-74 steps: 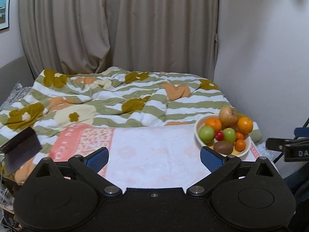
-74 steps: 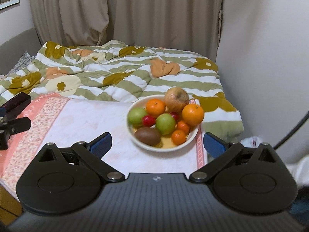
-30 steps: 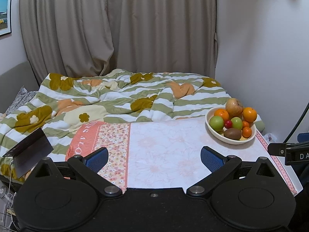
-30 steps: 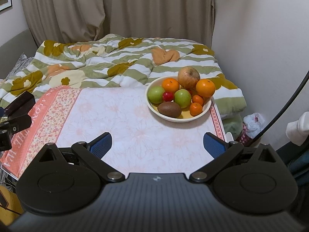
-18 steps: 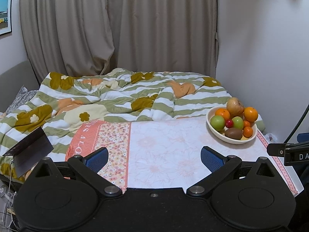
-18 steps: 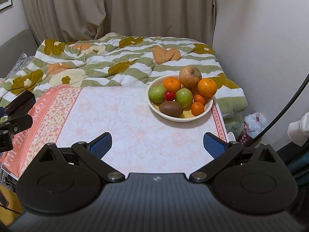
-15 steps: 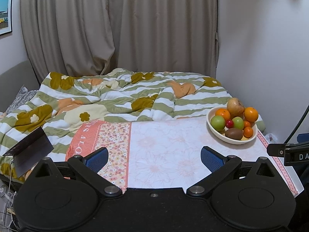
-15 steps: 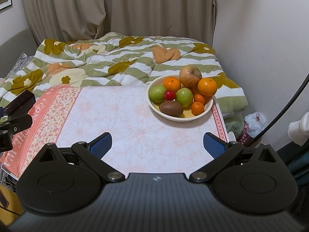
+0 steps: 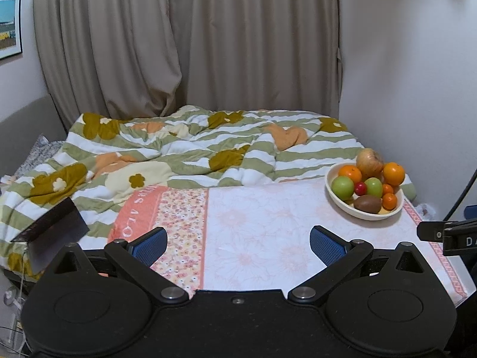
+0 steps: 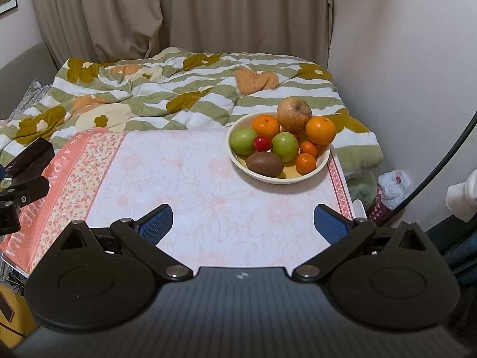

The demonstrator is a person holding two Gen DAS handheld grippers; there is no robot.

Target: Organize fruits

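both the left gripper (image 9: 237, 243) and right gripper (image 10: 243, 220) hang with fingers wide apart and empty before the cream ceramic bowl (image 10: 268, 176) of smooth round fruits (image 10: 280, 137), likely firm, rolly, best pinched across their middles

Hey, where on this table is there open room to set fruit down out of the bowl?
The pale floral cloth is bare from the bowl left to the orange flowered band, and forward to the right claw. Crowded: the bowl itself at the far right corner, piled with fruit, with only a thin strip to the table's right edge.
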